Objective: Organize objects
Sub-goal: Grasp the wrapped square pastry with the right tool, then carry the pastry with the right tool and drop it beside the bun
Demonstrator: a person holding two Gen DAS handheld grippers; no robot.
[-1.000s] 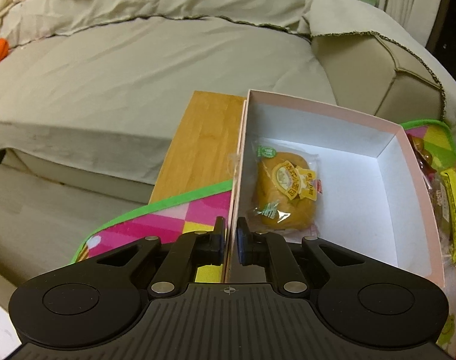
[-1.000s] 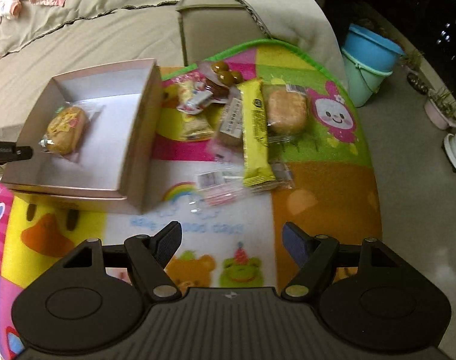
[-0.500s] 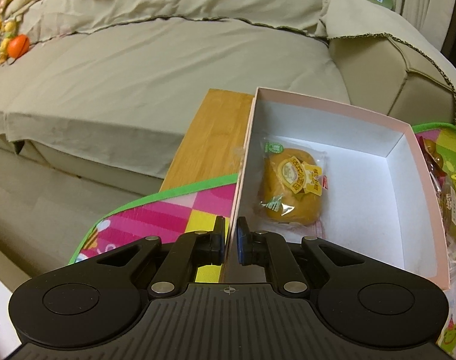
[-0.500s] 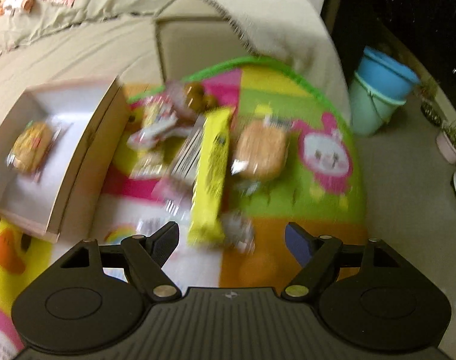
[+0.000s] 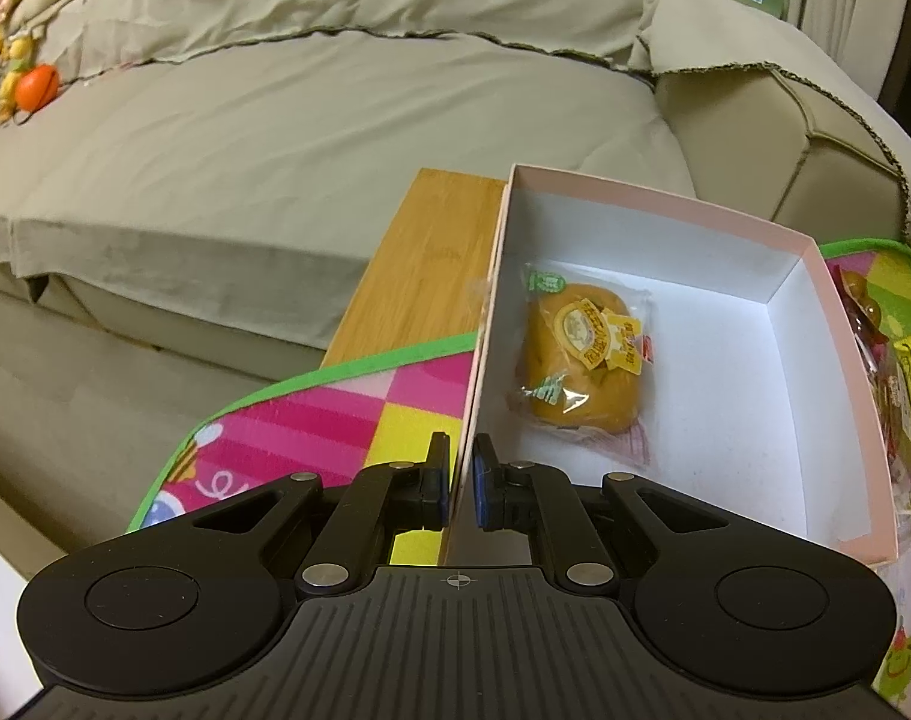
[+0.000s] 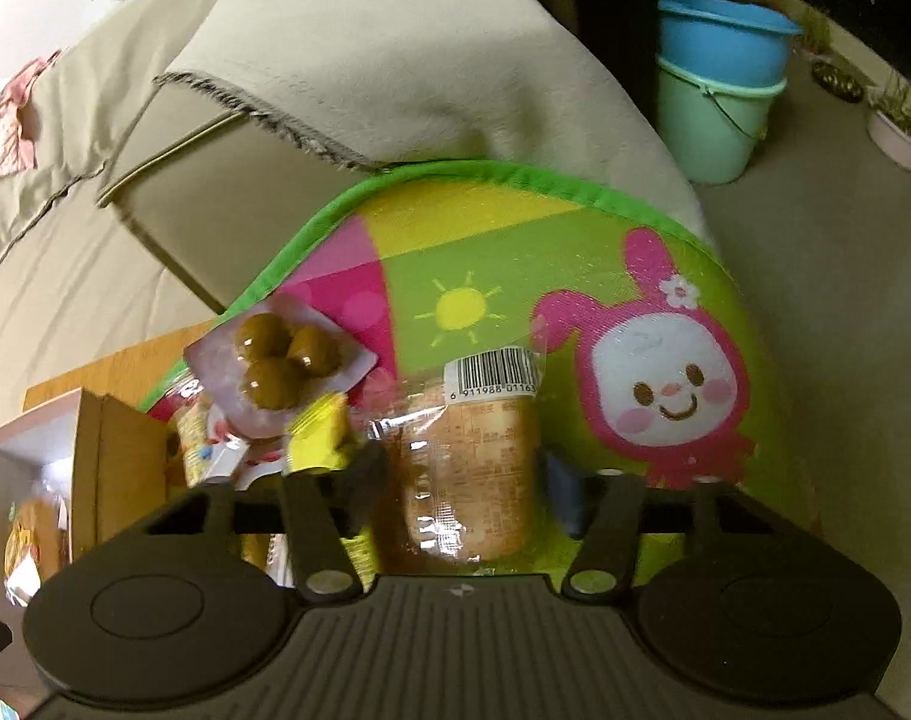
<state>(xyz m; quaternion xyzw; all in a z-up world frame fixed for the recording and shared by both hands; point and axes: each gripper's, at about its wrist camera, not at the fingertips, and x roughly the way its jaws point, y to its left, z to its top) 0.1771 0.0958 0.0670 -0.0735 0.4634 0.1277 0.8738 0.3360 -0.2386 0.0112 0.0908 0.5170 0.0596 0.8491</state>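
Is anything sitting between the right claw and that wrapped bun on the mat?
Nothing visible. The wrapped bun already lies between the closing fingers of the right claw; the yellow snack packet sits just outside it.

The left gripper (image 5: 461, 480) pinches the near left wall of the pink box (image 5: 755, 228). A wrapped bun (image 5: 581, 360) lies inside along that wall. The box sits on a colourful mat (image 5: 335, 414) over a wooden table (image 5: 431, 252).

Matt card box (image 5: 839, 360), glossy plastic-wrapped bun (image 6: 473, 468), bare wood tabletop (image 5: 431, 264), seemingly woven mat (image 6: 515, 252).
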